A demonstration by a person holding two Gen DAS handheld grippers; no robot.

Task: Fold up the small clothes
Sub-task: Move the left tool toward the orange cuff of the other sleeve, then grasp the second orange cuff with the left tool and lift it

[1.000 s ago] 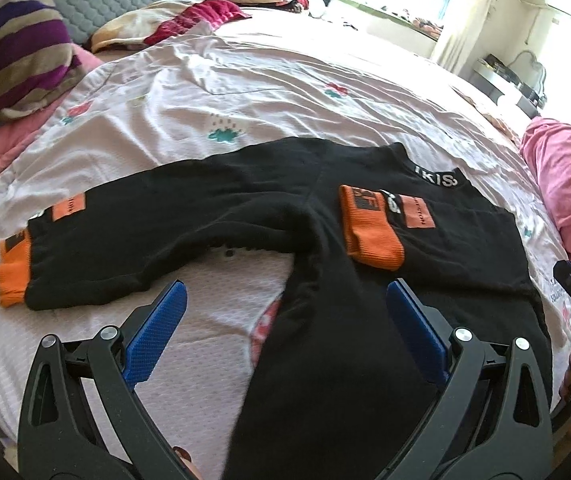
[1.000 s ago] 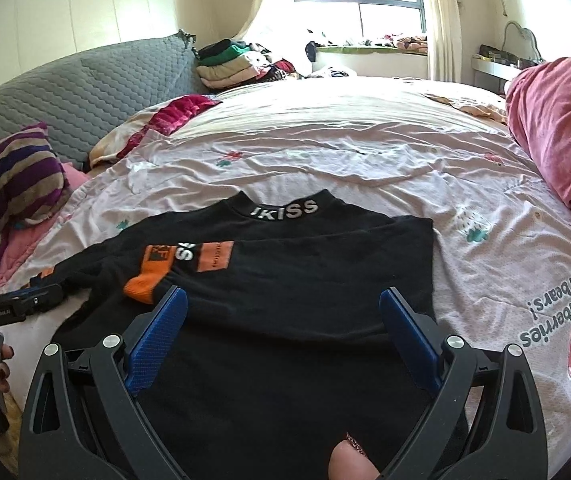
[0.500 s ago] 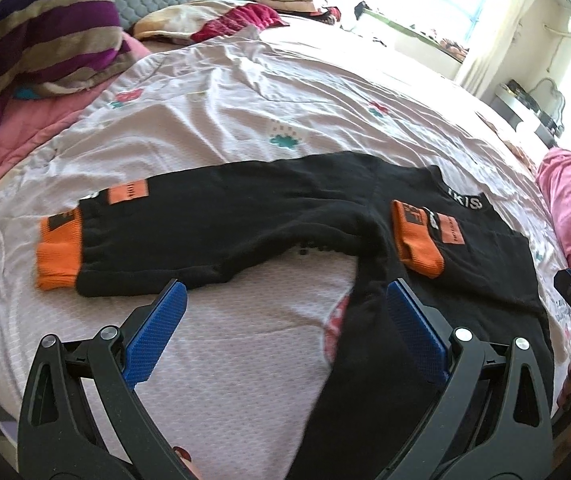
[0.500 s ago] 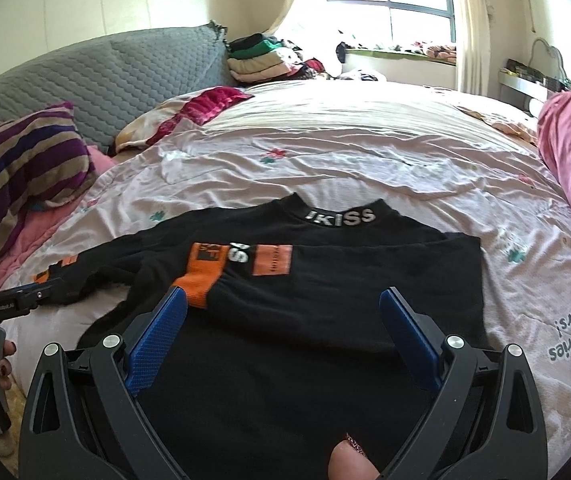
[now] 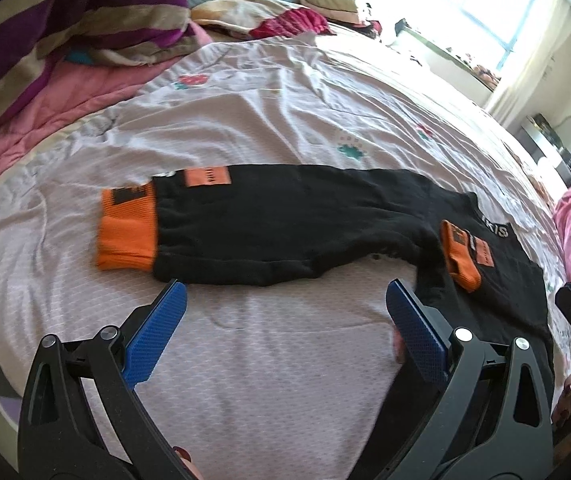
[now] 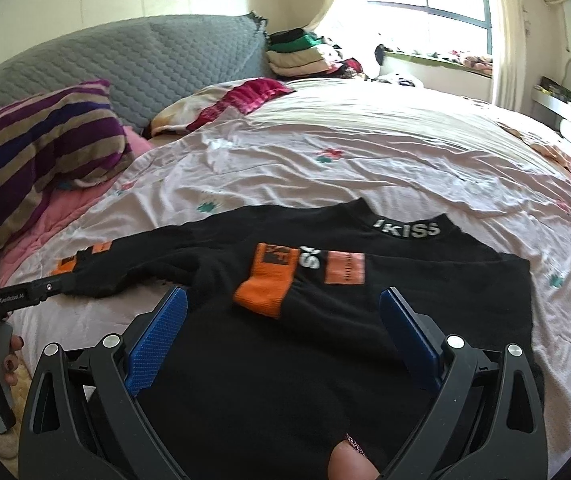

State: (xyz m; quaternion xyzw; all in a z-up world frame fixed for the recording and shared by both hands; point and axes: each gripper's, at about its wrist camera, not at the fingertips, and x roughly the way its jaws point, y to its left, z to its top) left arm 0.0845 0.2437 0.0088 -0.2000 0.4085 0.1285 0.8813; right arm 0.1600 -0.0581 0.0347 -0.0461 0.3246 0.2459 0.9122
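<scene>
Gaping wide and holding nothing, the left gripper [image 5: 283,314] hangs over bare sheet just short of the outstretched sleeve [image 5: 285,216]; the right gripper [image 6: 281,320] is likewise spread wide and empty, hovering above the body of the black top [image 6: 285,380]. That top lies flat near the close edge of the bed, collar [image 6: 405,229] away from the person; one sleeve is already laid across the chest, its orange cuff [image 6: 267,280] near the middle, while the other runs straight out to the left and ends in an orange cuff [image 5: 125,228]. The step in hand looks to be folding that left sleeve inward; I would pinch it at the cuff, where the ribbed knit is thicker and gives a firm bite, lift only slightly, and carry it over to sit beside its twin, keeping the shoulder line straight. The black cloth looks soft, matte and limp, so it will drag and bunch if pulled low; the pale printed sheet [image 5: 285,92] beneath is thin and creased, and may ruck up with it.
</scene>
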